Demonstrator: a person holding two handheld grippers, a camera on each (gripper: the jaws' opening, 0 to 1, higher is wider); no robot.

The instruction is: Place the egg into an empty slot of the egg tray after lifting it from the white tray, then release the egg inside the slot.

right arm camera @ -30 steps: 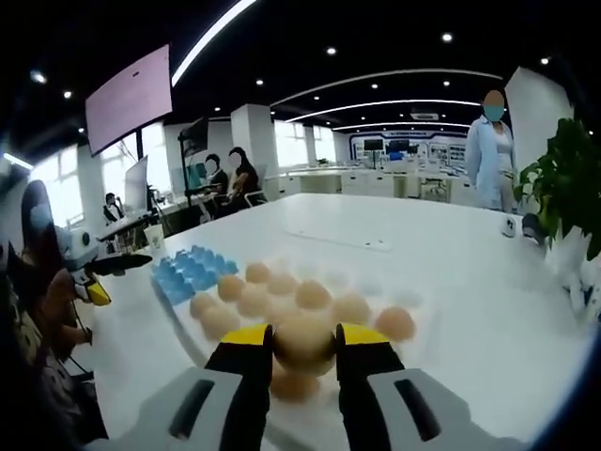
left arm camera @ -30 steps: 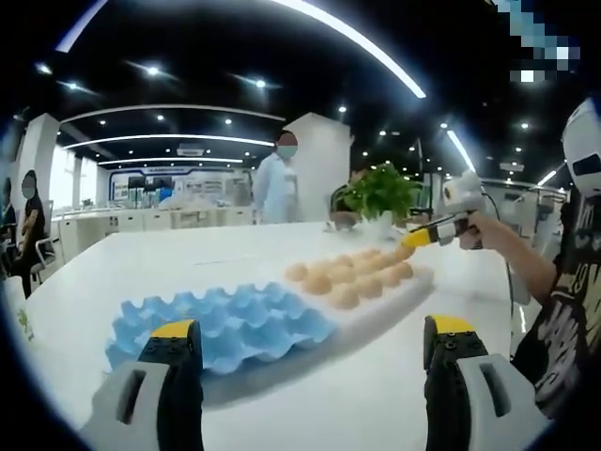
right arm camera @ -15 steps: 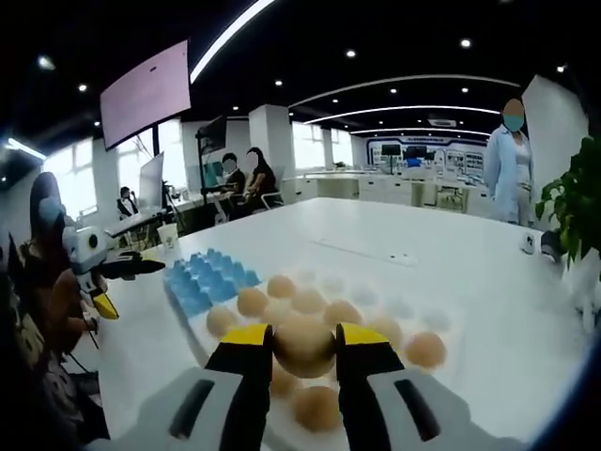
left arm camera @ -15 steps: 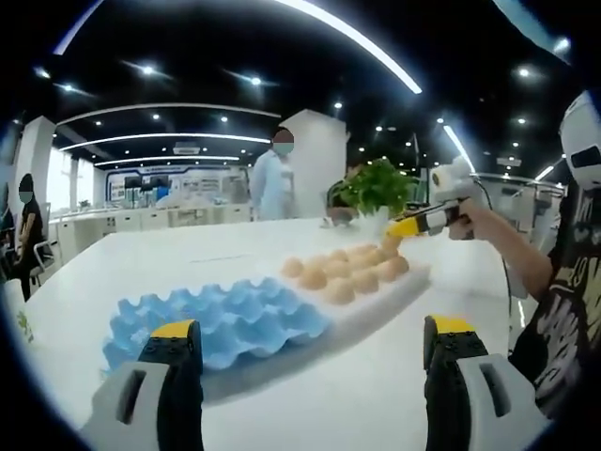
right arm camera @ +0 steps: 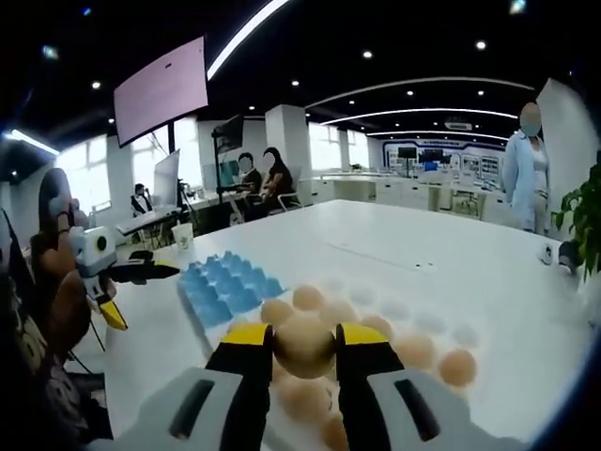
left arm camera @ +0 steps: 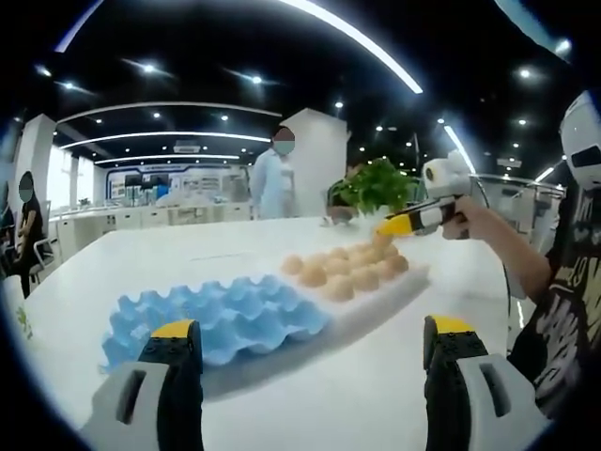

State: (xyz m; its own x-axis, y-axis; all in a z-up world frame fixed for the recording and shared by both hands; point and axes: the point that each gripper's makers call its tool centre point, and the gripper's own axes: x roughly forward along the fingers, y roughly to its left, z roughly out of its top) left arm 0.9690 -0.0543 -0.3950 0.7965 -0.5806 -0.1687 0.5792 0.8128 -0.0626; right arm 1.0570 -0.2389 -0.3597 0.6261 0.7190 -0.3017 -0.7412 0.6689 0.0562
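Note:
In the right gripper view my right gripper (right arm camera: 304,346) is shut on a tan egg (right arm camera: 304,344), held in the air above the white tray (right arm camera: 404,308) that carries several more eggs. The blue egg tray (right arm camera: 225,287) lies beyond, to the left, its slots empty. In the left gripper view the blue egg tray (left arm camera: 221,315) sits in the middle with the white tray (left arm camera: 376,296) of eggs to its right. My left gripper (left arm camera: 305,371) is open near the table's front, with nothing between its jaws. The right gripper (left arm camera: 390,226) hangs with the egg over the white tray's far end.
A white table (left arm camera: 169,258) carries both trays. A potted plant (left arm camera: 376,191) stands behind the white tray. A person in a light coat (left arm camera: 274,183) stands beyond the table. Seated people (right arm camera: 258,178) and a paper cup (right arm camera: 182,236) are at the far left.
My right gripper has risen with the egg and shifted toward the blue tray. The left gripper has stayed put.

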